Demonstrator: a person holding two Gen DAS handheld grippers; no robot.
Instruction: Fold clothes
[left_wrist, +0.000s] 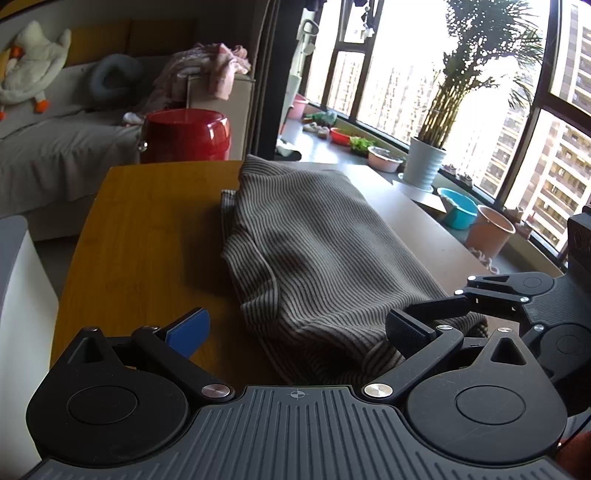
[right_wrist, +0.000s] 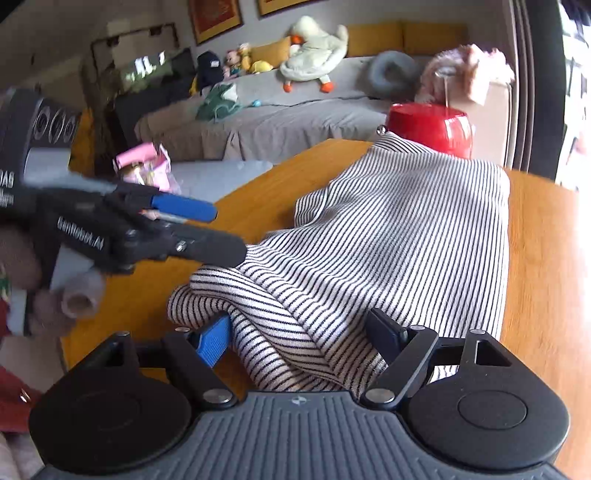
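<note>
Sunlit from tall windows, with a grey sofa and a red stool (left_wrist: 184, 134) behind it, the wooden table (left_wrist: 140, 236) carries a striped garment (left_wrist: 314, 258), already partly folded into a thick bundle that lies lengthwise along the middle of the top. The main risk, as I judge it, is that the near end, bunched in loose rolls, will slump or spring apart when it is lifted, because the layers are uneven and neither tool has a firm bite on them; a one-sided pull could also drag the bundle toward the table's edge. The left hand-held gripper (left_wrist: 295, 332) has its fingers spread wide apart, empty, with the garment's near corner lying between them and only its right finger against the cloth. The right hand-held gripper (right_wrist: 303, 339) is likewise spread, its fingers flanking a raised fold of the near edge and touching it on both sides without pinching it.
</note>
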